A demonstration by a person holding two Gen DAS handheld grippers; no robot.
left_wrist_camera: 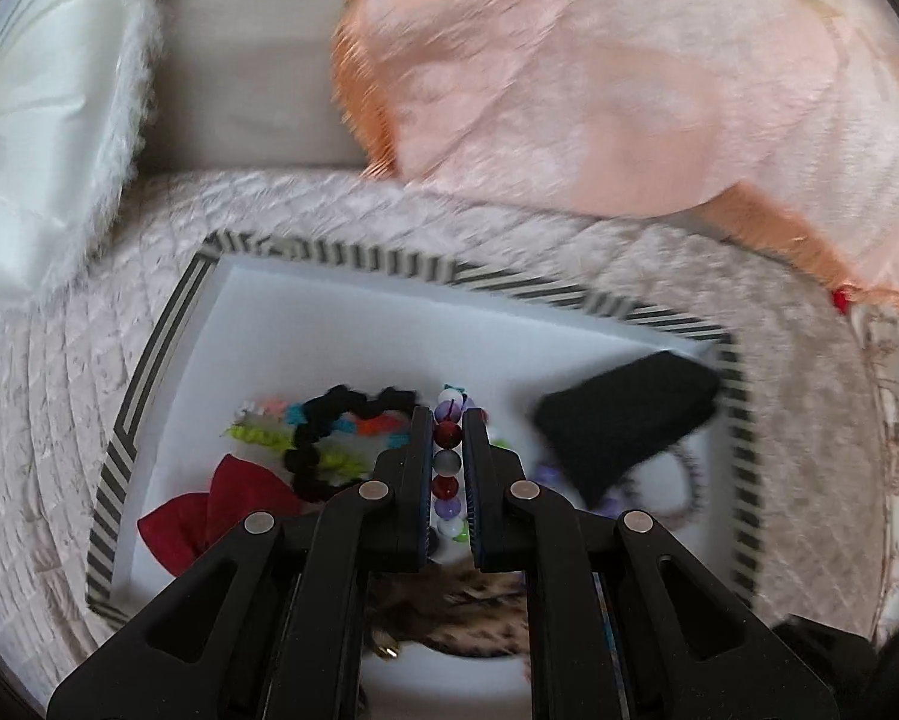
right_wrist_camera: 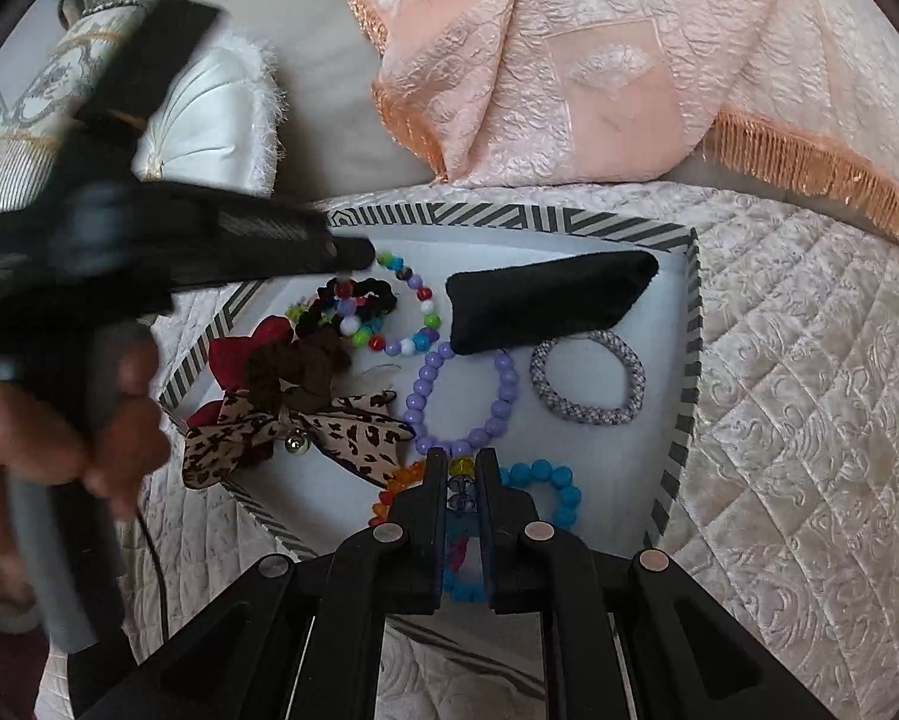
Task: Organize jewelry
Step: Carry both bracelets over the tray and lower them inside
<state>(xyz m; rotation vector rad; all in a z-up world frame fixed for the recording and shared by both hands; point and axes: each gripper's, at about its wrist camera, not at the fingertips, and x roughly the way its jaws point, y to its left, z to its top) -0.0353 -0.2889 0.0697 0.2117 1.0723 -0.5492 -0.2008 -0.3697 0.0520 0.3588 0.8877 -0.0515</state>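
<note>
Multicolour round-bead bracelet (left_wrist_camera: 447,468), pinched between the fingers of the left gripper (left_wrist_camera: 447,420) above the striped-rim tray (right_wrist_camera: 686,360). Right gripper (right_wrist_camera: 462,462) nearly closed around faceted beads (right_wrist_camera: 462,483); contact unclear. Lilac bracelet (right_wrist_camera: 503,396), woven ring (right_wrist_camera: 593,378) and velvet roll (right_wrist_camera: 551,300) lie loose: sorting appears early.

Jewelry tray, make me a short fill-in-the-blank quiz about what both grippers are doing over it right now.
1. The left gripper is shut on a multicolored ____ bracelet.
2. The black velvet roll lies inside the ____-rimmed tray.
3. The leopard-print bow carries a small gold ____.

Missing words: beaded; striped; bell
</note>
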